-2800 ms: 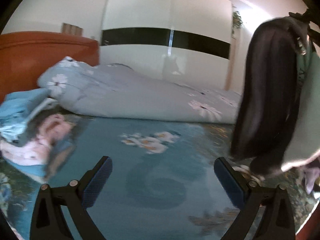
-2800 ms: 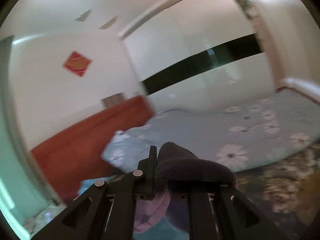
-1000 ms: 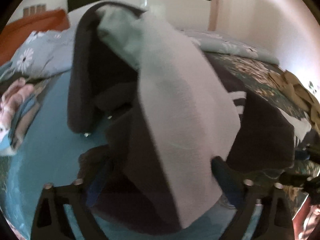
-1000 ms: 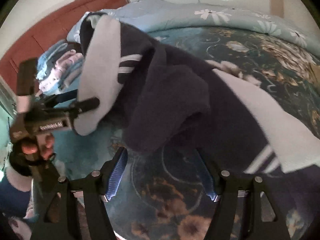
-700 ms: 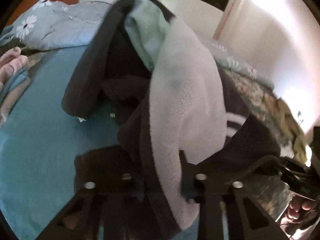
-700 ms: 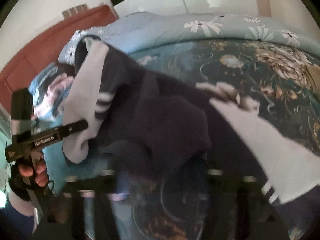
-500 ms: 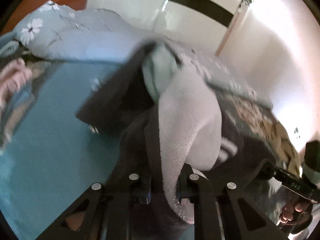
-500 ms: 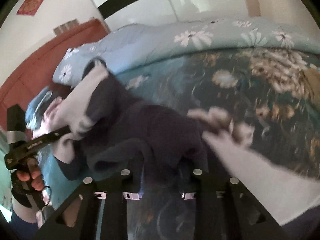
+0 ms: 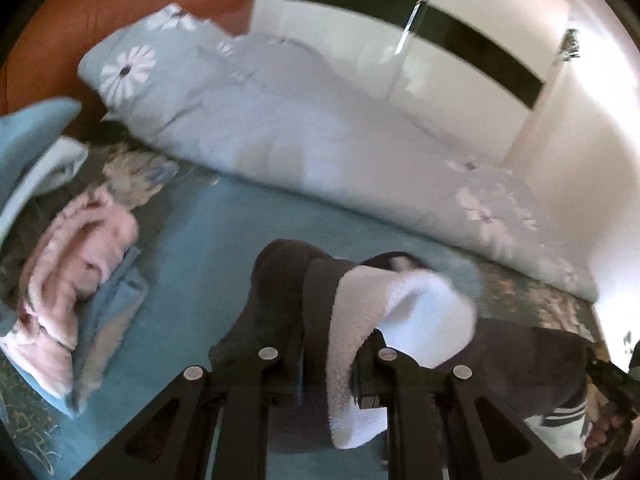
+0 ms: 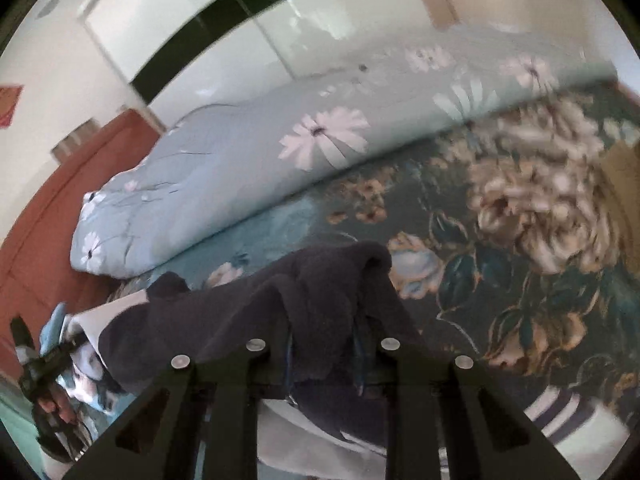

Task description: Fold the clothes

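While both clamp the dark fleece garment (image 9: 280, 304), each hand-held gripper (image 9: 328, 376) (image 10: 324, 368) hangs above the bedspread (image 10: 500, 272).

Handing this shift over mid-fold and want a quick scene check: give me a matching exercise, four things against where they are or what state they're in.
Things:
1. dark fleece garment
2. pink clothes
3. daisy-print duvet
4. headboard

Place or state:
A. rolled up along the far side of the bed
B. stacked on a blue cloth, to the left in the left wrist view
C. orange-brown, at the head of the bed
D. pinched by both the left gripper and the right gripper

Pairs: 1-D, 2-B, 3-A, 4-C
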### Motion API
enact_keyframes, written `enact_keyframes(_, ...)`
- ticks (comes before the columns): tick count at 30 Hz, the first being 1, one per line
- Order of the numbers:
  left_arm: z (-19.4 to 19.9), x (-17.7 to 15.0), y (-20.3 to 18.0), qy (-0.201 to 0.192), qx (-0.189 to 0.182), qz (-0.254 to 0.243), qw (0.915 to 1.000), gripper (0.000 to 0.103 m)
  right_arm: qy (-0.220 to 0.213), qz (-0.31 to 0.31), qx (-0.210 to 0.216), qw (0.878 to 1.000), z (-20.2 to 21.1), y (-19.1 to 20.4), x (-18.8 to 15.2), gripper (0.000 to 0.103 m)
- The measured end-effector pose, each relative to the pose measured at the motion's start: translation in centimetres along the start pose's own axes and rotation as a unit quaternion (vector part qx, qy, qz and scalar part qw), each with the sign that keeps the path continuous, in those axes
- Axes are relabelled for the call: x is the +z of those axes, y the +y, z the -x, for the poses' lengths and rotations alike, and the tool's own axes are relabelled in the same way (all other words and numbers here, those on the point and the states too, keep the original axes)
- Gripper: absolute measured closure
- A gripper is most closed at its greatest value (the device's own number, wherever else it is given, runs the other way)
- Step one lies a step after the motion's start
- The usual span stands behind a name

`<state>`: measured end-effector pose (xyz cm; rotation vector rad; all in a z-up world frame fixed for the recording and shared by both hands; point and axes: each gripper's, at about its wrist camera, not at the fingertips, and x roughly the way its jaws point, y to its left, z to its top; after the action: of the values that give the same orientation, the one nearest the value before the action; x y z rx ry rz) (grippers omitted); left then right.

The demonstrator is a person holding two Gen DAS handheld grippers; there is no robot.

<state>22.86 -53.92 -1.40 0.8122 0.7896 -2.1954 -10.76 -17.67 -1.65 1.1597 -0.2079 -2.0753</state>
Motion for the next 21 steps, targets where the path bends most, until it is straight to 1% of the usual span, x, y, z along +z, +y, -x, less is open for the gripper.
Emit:
enact_keyframes(2,-1.5,-0.8,0.4,0.024,0.004,-0.009,0.9997,0.085,0.031,-0.016,-0.004,0.999,-1.9,-0.9,-0.3,0.080)
enact_keyframes(3,-2.2,-1.3,0.2,0.030,0.007,-0.024,0.9992,0.084,0.044,-0.019,-0.008,0.999,-2.6,-1.3,-0.5,0.080)
enact_keyframes(5,-2.4,-1.9,0.0,0.032,0.008,-0.040,0.9987,0.083,0.075,-0.020,-0.021,0.997,-4.1,-2.0,-1.2,0.080)
enact_keyframes(7,-2.1,-2.3,0.0,0.029,-0.002,-0.045,0.9986,0.081,0.087,-0.028,-0.025,0.995,-4.5,-2.7,-1.8,0.079)
enact_keyframes(9,-0.8,-2.3,0.1,0.014,-0.016,-0.042,0.9989,0.074,0.090,-0.030,-0.015,0.995,-4.2,-3.1,-2.0,0.077)
enact_keyframes(10,0.0,-2.2,0.0,-0.001,-0.021,-0.043,0.9989,0.065,0.086,-0.020,-0.013,0.996,-3.5,-3.0,-2.1,0.078)
enact_keyframes(11,1.3,-2.3,-0.4,-0.029,-0.025,-0.054,0.9978,0.054,0.081,-0.006,-0.015,0.997,-2.8,-2.8,-2.2,0.078)
enact_keyframes(12,2.6,-2.4,-0.9,-0.058,-0.029,-0.067,0.9956,0.047,0.076,0.006,-0.016,0.997,-2.3,-2.6,-2.2,0.077)
enact_keyframes(13,3.9,-2.6,-1.3,-0.087,-0.033,-0.079,0.9924,0.030,0.070,0.016,-0.019,0.997,-1.6,-2.4,-2.3,0.075)
enact_keyframes(14,4.8,-3.0,-2.2,-0.108,-0.040,-0.098,0.9885,0.016,0.063,0.027,-0.021,0.997,-1.0,-2.2,-2.4,0.073)
enact_keyframes(15,5.7,-3.5,-3.0,-0.127,-0.048,-0.118,0.9837,0.012,0.057,0.038,-0.024,0.997,-0.4,-2.0,-2.5,0.070)
enact_keyframes(17,6.0,-4.9,-5.6,-0.128,-0.061,-0.178,0.9737,0.011,0.056,0.046,-0.025,0.997,0.2,-2.3,-2.9,0.067)
enact_keyframes(19,5.2,-7.1,-8.9,-0.111,-0.051,-0.253,0.9598,0.011,0.061,0.055,-0.032,0.996,0.7,-2.5,-3.5,0.065)
enact_keyframes(21,4.2,-8.9,-11.5,-0.092,-0.045,-0.310,0.9452,0.011,0.068,0.073,-0.038,0.994,1.2,-2.8,-4.3,0.062)
